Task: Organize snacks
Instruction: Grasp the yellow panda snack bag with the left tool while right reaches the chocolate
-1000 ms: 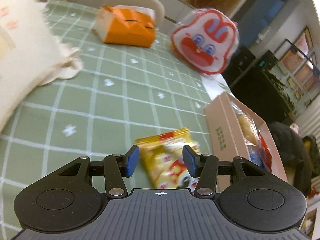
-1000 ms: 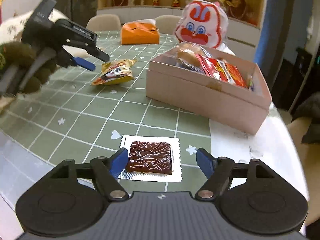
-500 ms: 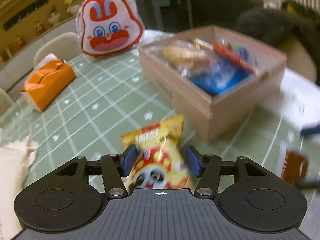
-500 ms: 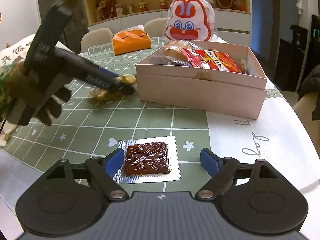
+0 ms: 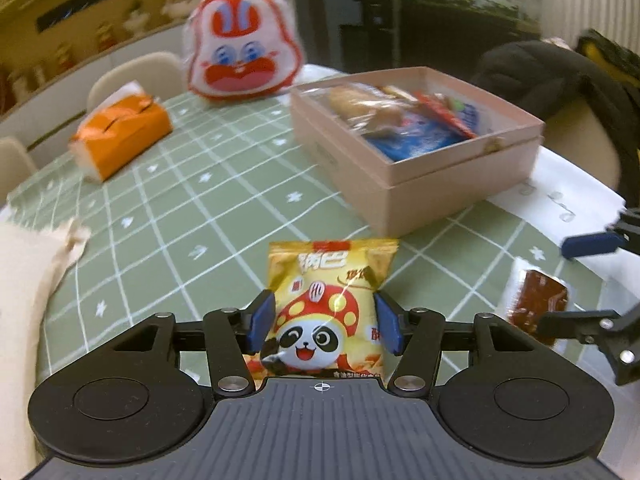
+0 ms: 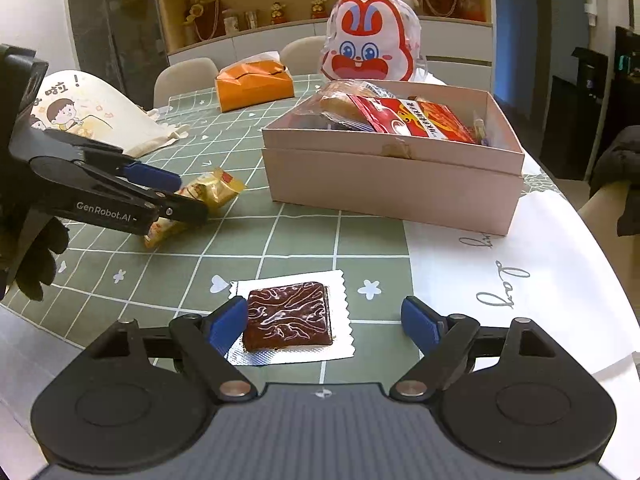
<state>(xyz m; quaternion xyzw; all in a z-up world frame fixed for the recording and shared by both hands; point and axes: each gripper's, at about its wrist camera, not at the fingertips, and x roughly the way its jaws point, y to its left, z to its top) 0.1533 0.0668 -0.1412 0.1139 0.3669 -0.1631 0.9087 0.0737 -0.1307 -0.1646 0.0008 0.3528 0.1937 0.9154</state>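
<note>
Both grippers are staged over loose snacks on the green checked tablecloth (image 6: 304, 232); nothing is lifted yet.

Risks, as I judge them:
- The yellow panda packet (image 5: 326, 312) is puffy and glossy. It lies flat between the pads of the left gripper (image 5: 323, 322). A pinch across the air-filled middle could let it squirt forward or crush what is inside.
- The brown square snack (image 6: 289, 316) sits in a thin silver wrapper lying flat on the cloth. The fingertips may skate over the foil or catch only its serrated edge, and it could tear or slip.
- The pink box (image 6: 396, 192) already holds several packets piled to the rim. Another one dropped on top may slide off.
- The two grippers work near each other, so they could collide on the way to the box.

Pose:
- Left gripper: tilted down toward the table, jaws parted about as wide as the packet. I cannot tell whether the pads touch the packet's sides. Box at its 1 o'clock.
- Right gripper (image 6: 324, 324): also tilted down, jaws wide apart and holding nothing. The left pad sits just beside the brown snack; the right pad stands clear of the wrapper. Box at its 12 to 1 o'clock.
- A dark-gloved hand (image 6: 28, 256) carries the left gripper, at 9 o'clock in the right wrist view.
</note>
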